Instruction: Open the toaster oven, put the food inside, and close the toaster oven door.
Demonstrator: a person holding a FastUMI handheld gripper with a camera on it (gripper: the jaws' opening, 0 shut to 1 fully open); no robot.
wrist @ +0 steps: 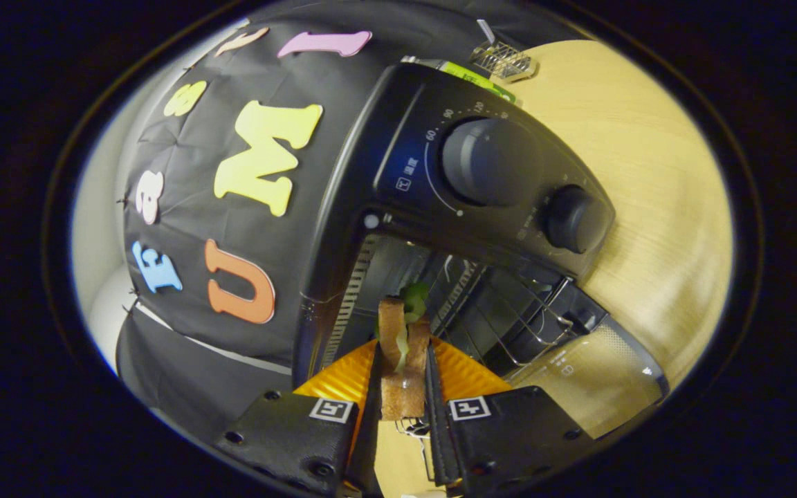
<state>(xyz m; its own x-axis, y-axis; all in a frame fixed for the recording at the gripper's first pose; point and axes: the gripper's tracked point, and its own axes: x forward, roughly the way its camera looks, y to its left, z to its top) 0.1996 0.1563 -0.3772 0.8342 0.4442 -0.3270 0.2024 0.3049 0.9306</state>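
A black toaster oven point(398, 173) with two round knobs point(488, 160) stands on the wooden table point(654, 180), seen strongly tilted. Its glass door point(599, 373) hangs open and the wire rack point(509, 304) shows inside the dark cavity. My gripper point(404, 377) is shut on a sandwich point(402, 360) of brown bread with green lettuce, held on edge between the two orange-backed fingers point(350, 377). The sandwich's far end reaches into the mouth of the oven, just over the rack's front.
A small wire rack or basket point(504, 59) lies on the table behind the oven, next to a green-labelled item point(476, 77). Black cloth forms the booth wall beside the oven. Bare wooden tabletop spreads past the oven's knob side.
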